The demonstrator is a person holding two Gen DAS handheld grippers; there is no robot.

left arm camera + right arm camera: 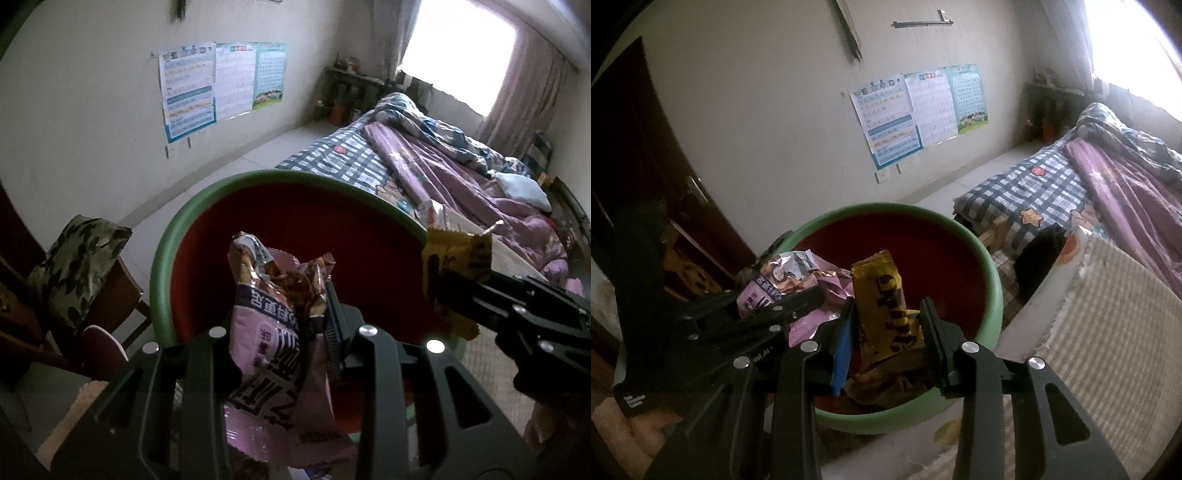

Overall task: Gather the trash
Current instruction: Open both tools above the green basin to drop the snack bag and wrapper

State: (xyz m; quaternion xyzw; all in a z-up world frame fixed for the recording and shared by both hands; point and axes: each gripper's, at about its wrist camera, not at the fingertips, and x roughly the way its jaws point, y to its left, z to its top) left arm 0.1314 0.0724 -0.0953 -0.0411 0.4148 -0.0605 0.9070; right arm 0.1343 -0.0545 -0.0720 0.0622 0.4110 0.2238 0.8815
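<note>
Pink wrapper [266, 332]: a crumpled pink snack bag, clamped in the left gripper [284, 328], hangs over the near side of the bin's red mouth.

Yellow wrapper [886, 314]: stands upright between the fingers of the right gripper [886, 332], over the bin's opening; the gaps beside it suggest the pads barely bear on it, if at all.

Bin [991, 295]: a round tub with a green rim and dark red inside, open-topped, with brownish scraps lying at its near inner edge.

Left gripper: closed tight on the pink wrapper, its tip just inside the rim.

Right gripper: jaws slack around the yellow wrapper, and whether they grip it cannot be told for certain.

Crowding: the two grippers sit close together above the same opening, the pink bag just beside the yellow one.

Risk, near rim: the pink bag hangs close to the near edge; released here it may catch the rim and slide outside.

Risk, snagging: light foil can cling to a pad or to the other wrapper, then get dragged out as the gripper lifts.

Risk, collision: one gripper swinging away may knock the other or tip the bin.

Surroundings: a striped mat [1108, 332] lies beside the bin, a bed [1052, 184] with checked and purple covers beyond.
</note>
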